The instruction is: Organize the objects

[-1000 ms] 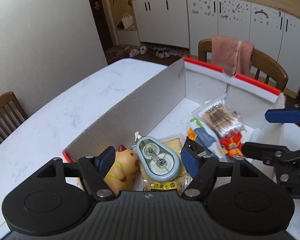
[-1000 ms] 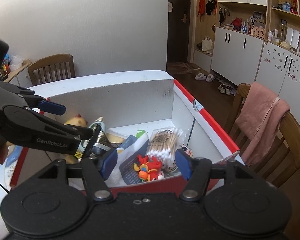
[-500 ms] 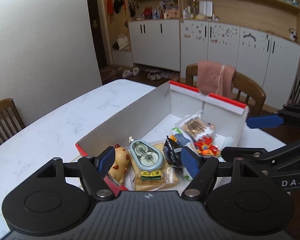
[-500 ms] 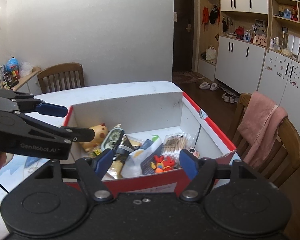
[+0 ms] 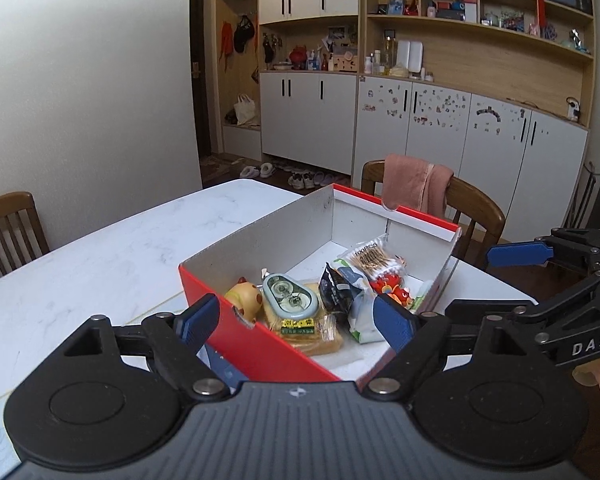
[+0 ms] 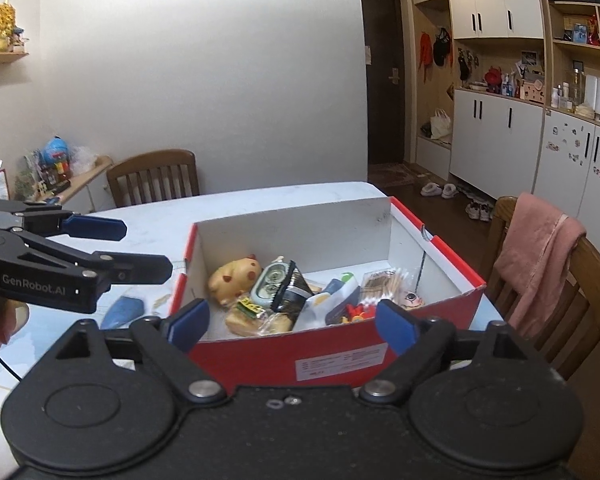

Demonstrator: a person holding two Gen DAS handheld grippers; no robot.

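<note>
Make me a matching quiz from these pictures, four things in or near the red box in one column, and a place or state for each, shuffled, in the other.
Things:
1. pig toy
2. cotton swabs
3. pink cloth
4. left gripper

Places or states:
A. draped over a chair back
B. open, holding nothing
C. at the box's left end
D. in a clear bag near the box's right end

Pairs: 1-C, 2-D, 3-A, 4-B

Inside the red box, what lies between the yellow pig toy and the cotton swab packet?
In the right wrist view: correction tape, black sachet and a white pouch, between pig toy and cotton swabs.
</note>
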